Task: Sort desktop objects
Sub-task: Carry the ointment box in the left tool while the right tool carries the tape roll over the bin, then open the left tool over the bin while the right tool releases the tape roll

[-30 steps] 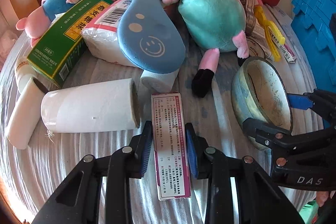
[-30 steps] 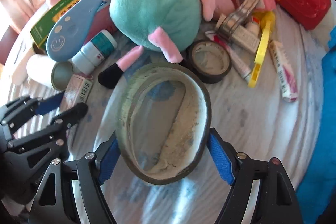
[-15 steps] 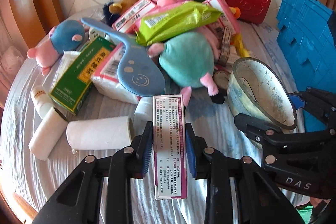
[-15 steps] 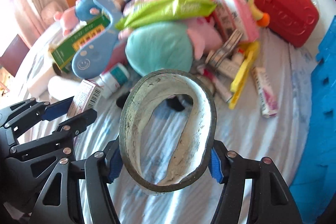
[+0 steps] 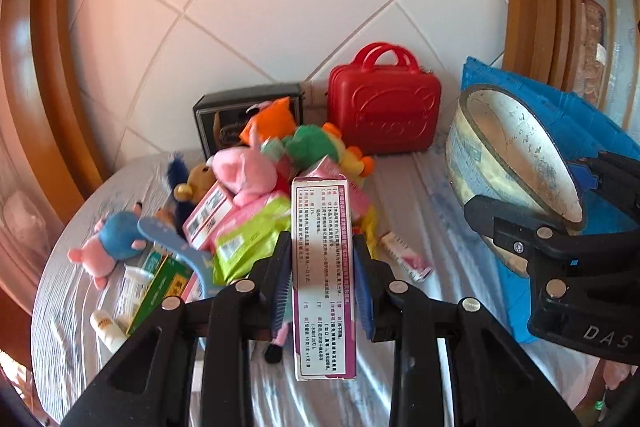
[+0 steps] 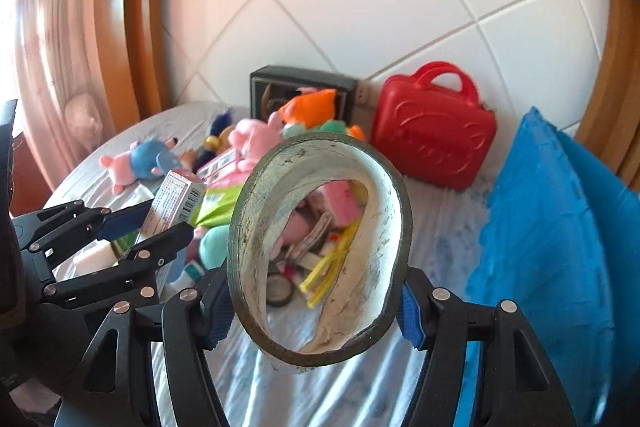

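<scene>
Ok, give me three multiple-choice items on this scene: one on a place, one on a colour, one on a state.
1. Where does the handled case stand?
A. against the tiled wall
B. inside the blue crate
C. on the plush pile

2. What colour is that case?
A. green
B. red
C. black

3. What is the right gripper doing?
A. hanging open
B. shut on a box
C. shut on the tape roll

Answers: 1 A, it sits at the table's back edge by the tiles; 2 B, its shell is red; 3 C, both fingers press the roll's sides.
</scene>
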Available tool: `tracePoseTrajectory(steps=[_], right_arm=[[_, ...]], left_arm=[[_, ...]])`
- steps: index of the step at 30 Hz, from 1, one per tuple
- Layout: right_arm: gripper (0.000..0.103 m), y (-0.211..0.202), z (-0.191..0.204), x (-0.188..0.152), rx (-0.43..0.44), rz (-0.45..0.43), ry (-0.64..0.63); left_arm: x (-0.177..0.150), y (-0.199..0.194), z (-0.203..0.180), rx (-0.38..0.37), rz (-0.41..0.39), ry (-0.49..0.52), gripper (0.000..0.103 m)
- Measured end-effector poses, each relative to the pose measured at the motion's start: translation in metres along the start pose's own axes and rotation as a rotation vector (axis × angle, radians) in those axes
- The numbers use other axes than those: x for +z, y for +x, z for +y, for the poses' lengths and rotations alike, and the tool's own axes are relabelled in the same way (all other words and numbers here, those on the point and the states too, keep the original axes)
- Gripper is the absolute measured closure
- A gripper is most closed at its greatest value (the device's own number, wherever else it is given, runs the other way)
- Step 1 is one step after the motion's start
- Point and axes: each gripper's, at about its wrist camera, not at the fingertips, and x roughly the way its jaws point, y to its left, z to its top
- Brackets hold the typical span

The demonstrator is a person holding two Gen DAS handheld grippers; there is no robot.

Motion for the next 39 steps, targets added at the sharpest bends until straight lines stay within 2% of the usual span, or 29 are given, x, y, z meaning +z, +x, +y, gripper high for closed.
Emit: tracePoseTrajectory(steps=[5,11,16,22,27,36,37,38,39], right_arm=[[0.038,-0.059,-0.059,0.011,-0.136,-0.112,0.058],[0.038,-0.123,-0.149,0.000,-0.318,-0.186,0.150],[0.038,-0.160,-0.227,-0.030,-0.465,-0.178,0.228],[0.038,-0.175,-0.292,-0.064,-0.579,-0.116,0.275],[0.038,-0.171,-0.319,-0.083,-0.588,-0.069,0.293],[0.038,-0.160,-0.319,-0.096,-0.553,-0.048,0.261],[0.037,-0.161,-0.320,-0.095,-0.552,-0.053,0.259],[0.037,-0.161,-0.320,-0.094,-0.553,-0.062,0.256],[0.033,-0.162,-0.321,-0.092,-0.554,-0.075,0.255]], left_arm=[[0.051,-0.017,-0.063,-0.093,-0.097,0.061,0.075],[0.096,-0.030,-0.168,-0.243,-0.159,0.148,0.075],[0.108,-0.028,-0.260,-0.336,-0.144,0.231,0.075],[0.102,-0.018,-0.343,-0.374,-0.072,0.308,0.075],[0.098,-0.011,-0.374,-0.376,-0.030,0.337,0.075],[0.097,-0.005,-0.370,-0.331,-0.014,0.309,0.075],[0.098,-0.004,-0.367,-0.330,-0.007,0.306,0.071],[0.098,-0.003,-0.365,-0.328,0.000,0.301,0.057],[0.098,-0.004,-0.361,-0.325,0.002,0.290,0.049]])
